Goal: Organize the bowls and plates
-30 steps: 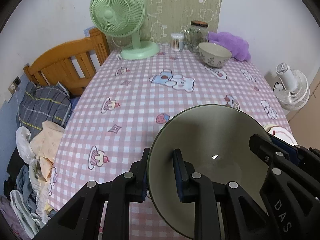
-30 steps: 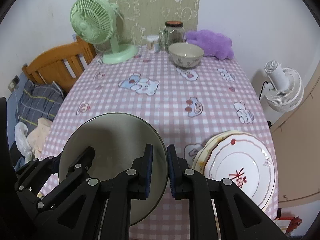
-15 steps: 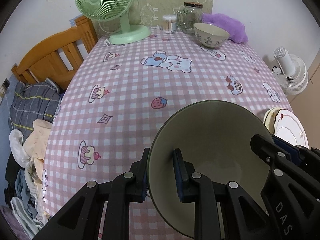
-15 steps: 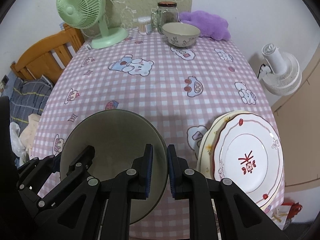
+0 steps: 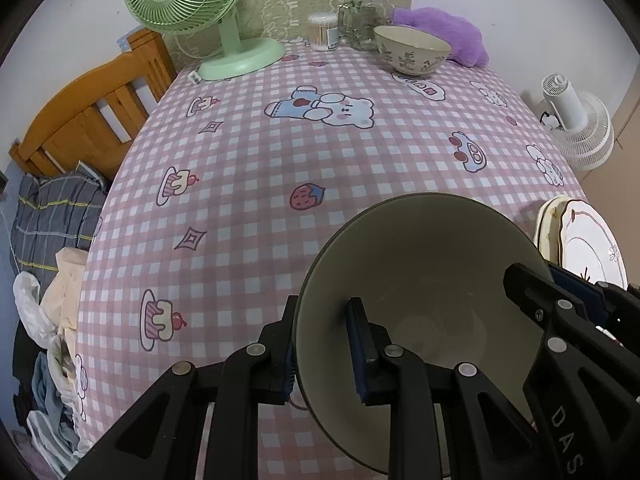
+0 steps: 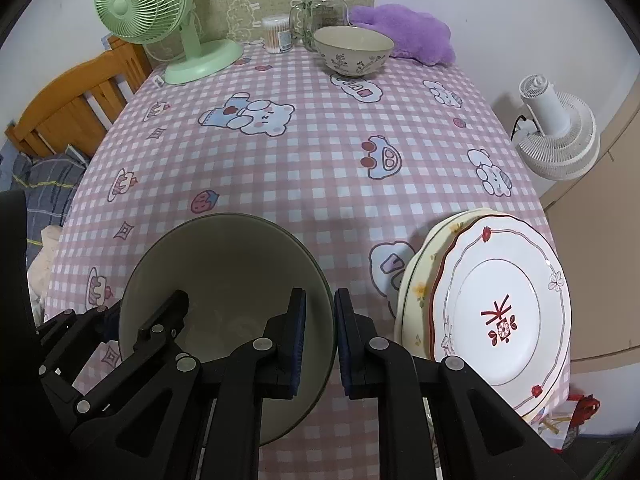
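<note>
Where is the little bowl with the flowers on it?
The flowered bowl sits at the far end of the table in both views, just in front of the glass jar and beside the purple plush.

Both fisheye views are taken from just behind each claw, angled steeply down over the desk (image 5: pixel 320 152) near edge toward the far wall. The grey bowl (image 5: pixel 420 280) close below and the green fan (image 6: pixel 144 4) are shared.

Left gripper (image 5: pixel 322 344) and right gripper (image 6: pixel 320 330) are showing matte black linkage arms, silver round pivot screws, dark blue finger pads (image 6: pixel 299 338); pale "DAS" lettering marking one arm.
</note>
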